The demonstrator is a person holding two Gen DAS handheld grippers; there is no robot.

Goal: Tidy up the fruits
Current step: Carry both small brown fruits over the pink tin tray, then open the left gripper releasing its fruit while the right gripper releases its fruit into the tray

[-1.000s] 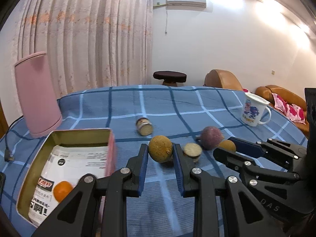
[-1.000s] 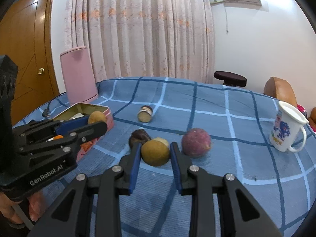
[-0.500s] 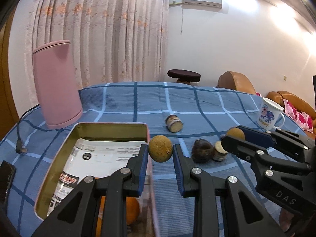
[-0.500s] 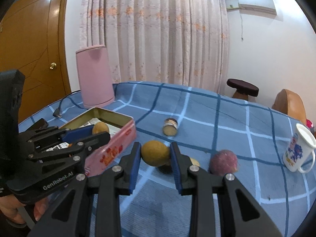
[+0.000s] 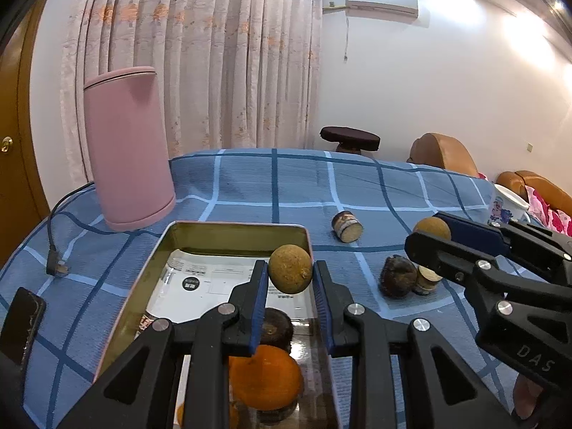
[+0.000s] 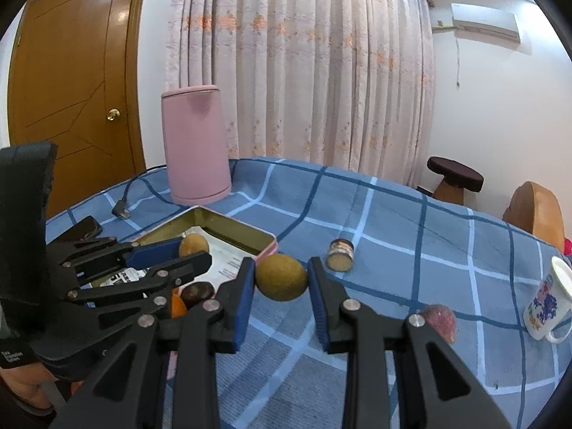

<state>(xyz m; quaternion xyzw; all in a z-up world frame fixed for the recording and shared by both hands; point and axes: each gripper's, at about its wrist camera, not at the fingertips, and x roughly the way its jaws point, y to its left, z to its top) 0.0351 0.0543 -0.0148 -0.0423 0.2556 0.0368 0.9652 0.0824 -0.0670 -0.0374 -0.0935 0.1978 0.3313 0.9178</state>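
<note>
A tall pink cylindrical container (image 5: 128, 150) stands upright at the far left of the worktop, which is covered by a blue checked cloth (image 5: 357, 186). A black cable with a plug (image 5: 57, 268) lies on the cloth near its base. A white mug with a blue and red print (image 6: 547, 304) stands at the right edge. Behind hang pale pink floral curtains (image 6: 304, 71), with a brown wooden door (image 6: 78, 82) to the left, a white wall air conditioner (image 5: 382, 0), a dark round stool (image 6: 455, 175) and tan leather seats (image 5: 443, 153).

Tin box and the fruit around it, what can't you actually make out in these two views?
- Tin box: near end hidden, left wrist view, by the left gripper.
- Orange: partly covered by the same fingers.
- Dark fruit: half hidden, right wrist view, by both grippers.
- Reddish fruit: partly behind the right gripper.
- Printed sheet: text too small.
</note>
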